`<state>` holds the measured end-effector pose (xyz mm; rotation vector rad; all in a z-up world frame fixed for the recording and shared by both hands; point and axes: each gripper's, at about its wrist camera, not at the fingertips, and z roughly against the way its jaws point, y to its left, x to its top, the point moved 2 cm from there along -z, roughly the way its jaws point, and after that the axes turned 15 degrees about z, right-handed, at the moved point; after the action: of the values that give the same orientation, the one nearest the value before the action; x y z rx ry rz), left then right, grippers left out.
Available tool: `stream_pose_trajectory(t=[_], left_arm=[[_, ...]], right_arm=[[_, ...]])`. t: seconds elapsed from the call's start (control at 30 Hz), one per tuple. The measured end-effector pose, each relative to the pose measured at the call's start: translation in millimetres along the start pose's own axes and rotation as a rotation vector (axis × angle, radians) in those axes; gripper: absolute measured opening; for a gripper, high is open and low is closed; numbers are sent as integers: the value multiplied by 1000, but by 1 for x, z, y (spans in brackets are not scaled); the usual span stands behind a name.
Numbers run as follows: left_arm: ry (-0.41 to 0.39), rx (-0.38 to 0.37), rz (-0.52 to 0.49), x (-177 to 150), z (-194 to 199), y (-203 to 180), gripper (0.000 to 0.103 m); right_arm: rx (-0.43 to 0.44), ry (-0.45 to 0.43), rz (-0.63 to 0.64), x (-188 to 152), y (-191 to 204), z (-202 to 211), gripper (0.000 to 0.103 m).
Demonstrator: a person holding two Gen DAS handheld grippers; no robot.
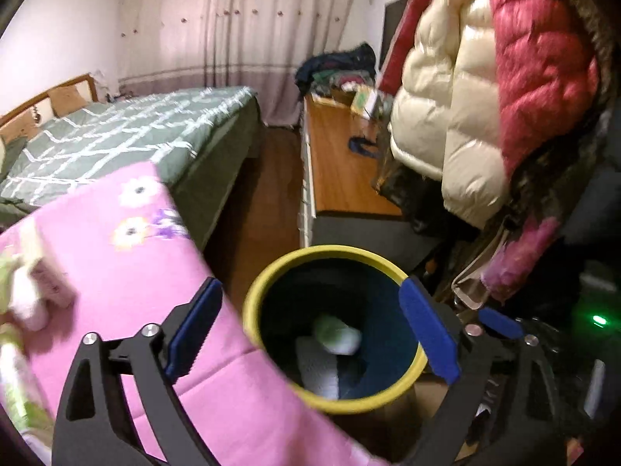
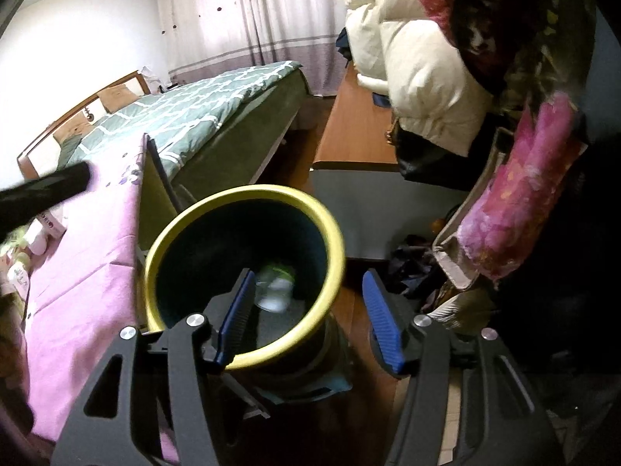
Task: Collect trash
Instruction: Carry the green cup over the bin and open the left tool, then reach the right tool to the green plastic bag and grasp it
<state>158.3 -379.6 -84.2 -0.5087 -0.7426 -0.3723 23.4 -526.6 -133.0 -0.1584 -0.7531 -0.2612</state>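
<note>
Bedroom; left gripper [image 1: 310, 328] fingers wide, empty above bin [image 1: 254, 299].

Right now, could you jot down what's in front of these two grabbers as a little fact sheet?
place: bedroom, green checked bed behind
trash bin: round, yellow rim, dark inside, on the floor beside the pink flowered cloth
in the bin: white and pale green trash at the bottom
left gripper: open, empty, above the bin
right gripper: open, empty, its left finger over the bin's mouth
hanging nearby: cream and red puffer jackets
</note>
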Motion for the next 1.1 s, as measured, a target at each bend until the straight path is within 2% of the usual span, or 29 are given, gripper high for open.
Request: stream_pose_trajectory(t=[0.2, 0.3, 0.5, 0.63, 0.77, 0.97, 1.1], left_arm=[[-108, 69, 75, -1, 83, 61, 96], [-165, 136, 134, -4, 124, 104, 97], [-272, 365, 216, -22, 196, 190, 98], [-293, 448, 286, -39, 226, 239, 98], [-309, 492, 346, -52, 246, 279, 98], [-331, 544, 369, -62, 261, 310, 98], [-335, 561, 383, -66, 264, 319, 98]], right_arm=[[55, -1, 62, 10, 36, -4, 55], [86, -7, 100, 18, 59, -4, 56], [166, -30, 213, 46, 122, -5, 55], [236, -62, 295, 71, 178, -3, 55], [320, -95, 396, 97, 242, 0, 55], [469, -128, 474, 144, 330, 1, 55], [520, -138, 513, 167, 377, 1, 55]])
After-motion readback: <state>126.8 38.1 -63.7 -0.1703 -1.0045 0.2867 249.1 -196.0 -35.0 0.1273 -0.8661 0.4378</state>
